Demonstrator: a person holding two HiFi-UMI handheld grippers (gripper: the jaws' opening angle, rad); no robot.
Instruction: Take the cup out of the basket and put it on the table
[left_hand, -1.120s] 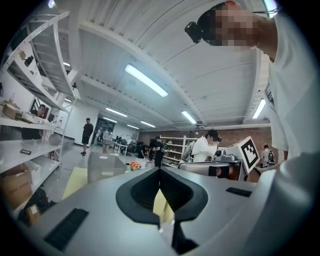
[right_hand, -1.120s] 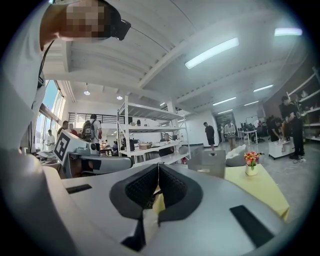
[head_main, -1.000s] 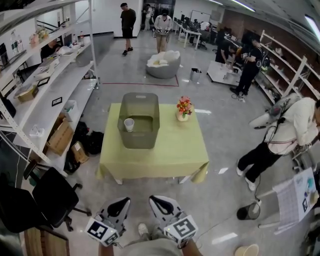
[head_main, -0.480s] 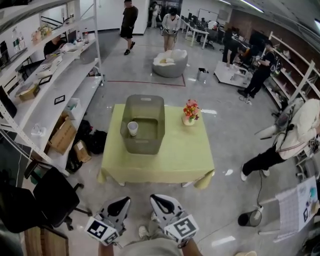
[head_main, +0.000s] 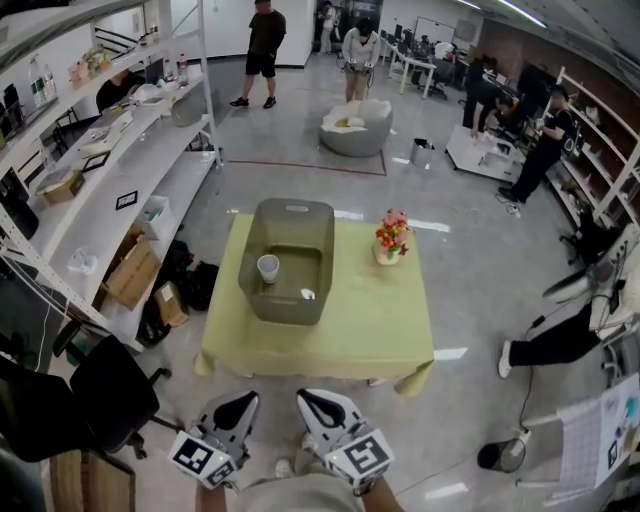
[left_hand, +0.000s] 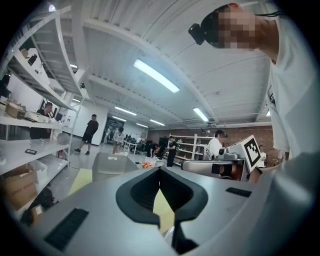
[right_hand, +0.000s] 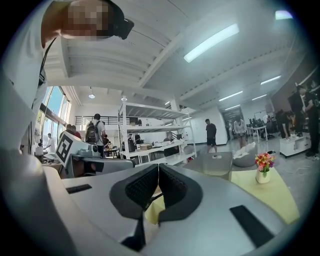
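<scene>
The cup (head_main: 268, 267), white and upright, stands inside the grey basket (head_main: 290, 210), close to the basket's left wall and open end up. The basket sits on the left, far half of the table (head_main: 375, 325), which is draped in a yellow-green cloth. To the right of the basket, and apart from it, a small vase of flowers (head_main: 391, 238) stands near the table's far edge. The left gripper (head_main: 238, 405) and the right gripper (head_main: 318, 403) are side by side at the near edge of the head view. Both are over the grey floor and well short of the table, each pointing toward it with its marker cube nearest the person. In the left gripper view the two jaws meet at their tips with nothing between them, and the basket and table lie beyond. The right gripper's jaws are likewise pressed together and pinch nothing. Along the left runs white shelving (head_main: 120, 190), with a cardboard box (head_main: 133, 272) on the floor beneath it. A black office chair (head_main: 110, 395) stands at the near left. Far beyond the table is a grey round seat (head_main: 357, 128), and several people stand about the room.
</scene>
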